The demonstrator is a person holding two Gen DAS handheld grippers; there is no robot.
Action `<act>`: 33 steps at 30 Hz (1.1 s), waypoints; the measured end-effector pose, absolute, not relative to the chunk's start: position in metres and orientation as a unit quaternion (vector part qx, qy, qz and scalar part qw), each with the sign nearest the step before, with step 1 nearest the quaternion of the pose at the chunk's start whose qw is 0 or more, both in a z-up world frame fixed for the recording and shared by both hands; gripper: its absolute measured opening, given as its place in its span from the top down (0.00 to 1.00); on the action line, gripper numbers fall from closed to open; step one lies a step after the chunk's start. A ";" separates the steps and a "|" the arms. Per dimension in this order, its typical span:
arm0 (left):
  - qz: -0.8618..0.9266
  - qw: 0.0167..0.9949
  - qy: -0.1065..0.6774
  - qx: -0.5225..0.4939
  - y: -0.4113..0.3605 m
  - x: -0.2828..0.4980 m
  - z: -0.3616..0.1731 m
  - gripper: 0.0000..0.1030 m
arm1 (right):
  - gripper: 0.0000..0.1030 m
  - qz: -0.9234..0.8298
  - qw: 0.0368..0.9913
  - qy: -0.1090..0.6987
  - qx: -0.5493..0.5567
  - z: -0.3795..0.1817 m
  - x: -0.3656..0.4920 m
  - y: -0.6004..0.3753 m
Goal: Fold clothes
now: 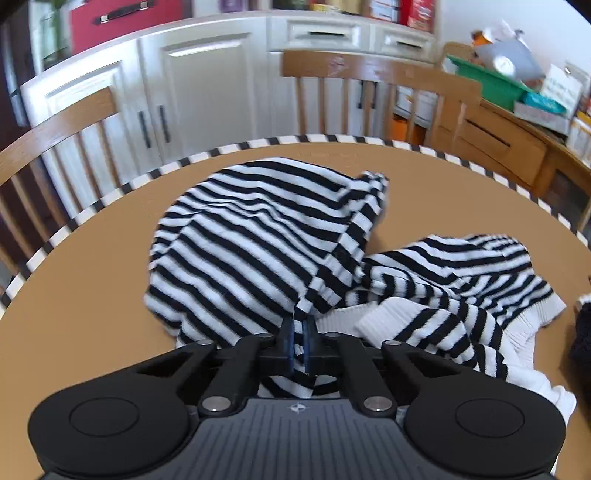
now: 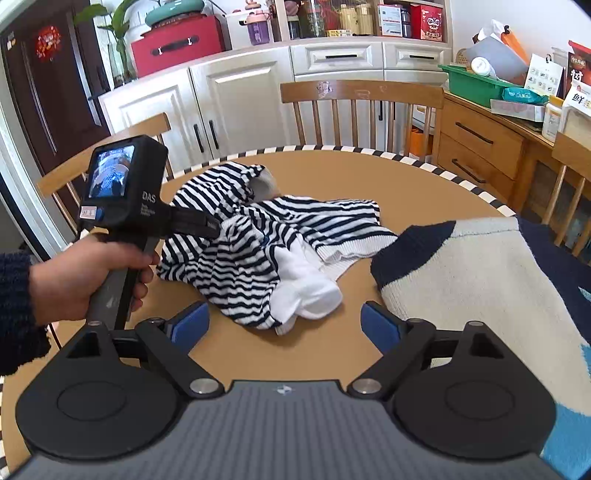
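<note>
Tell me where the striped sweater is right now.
The striped sweater lies crumpled mid-table, left of the navy-and-cream knit; the left gripper pinches its near edge.

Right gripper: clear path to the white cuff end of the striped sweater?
Probably yes. The right gripper is open, with bare table ahead up to the white cuff of the striped sweater; nothing lies between.

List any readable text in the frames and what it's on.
"DAS": side of the left gripper's body; smaller print under it is too small to read.
"鲜": white bag at far right.
Red box, calendar, shelf packages: too small.
Left wrist view: nothing legible.
</note>
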State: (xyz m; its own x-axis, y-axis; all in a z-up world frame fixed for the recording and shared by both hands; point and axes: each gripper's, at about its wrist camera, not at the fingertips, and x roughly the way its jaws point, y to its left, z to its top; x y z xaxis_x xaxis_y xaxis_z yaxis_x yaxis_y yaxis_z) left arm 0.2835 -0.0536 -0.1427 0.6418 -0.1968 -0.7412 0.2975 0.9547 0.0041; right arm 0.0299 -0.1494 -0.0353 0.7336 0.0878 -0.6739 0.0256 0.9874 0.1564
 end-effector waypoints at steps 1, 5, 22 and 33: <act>-0.131 0.907 0.398 0.038 -0.044 0.278 -0.137 0.97 | 0.12 0.018 0.927 0.367 0.077 -0.035 0.030 -0.150; -0.092 0.928 0.354 -0.076 0.028 0.226 -0.096 0.97 | 0.12 0.040 0.933 0.348 0.081 -0.027 0.029 -0.154; 0.019 0.903 0.426 -0.055 0.141 -0.019 -0.068 0.37 | 0.46 0.243 0.877 0.415 0.014 -0.075 0.064 -0.080; -0.064 0.903 0.371 0.207 0.049 0.124 -0.135 0.29 | 0.98 0.393 0.810 0.436 -0.004 -0.079 0.002 -0.067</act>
State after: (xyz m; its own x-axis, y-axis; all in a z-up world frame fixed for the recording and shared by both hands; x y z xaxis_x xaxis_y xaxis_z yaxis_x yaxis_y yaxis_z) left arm 0.1243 0.0490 -0.1347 0.7159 0.0381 -0.6972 0.2694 0.9061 0.3261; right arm 0.0018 -0.0672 -0.0785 0.3115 0.6324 -0.7092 -0.6392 0.6917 0.3361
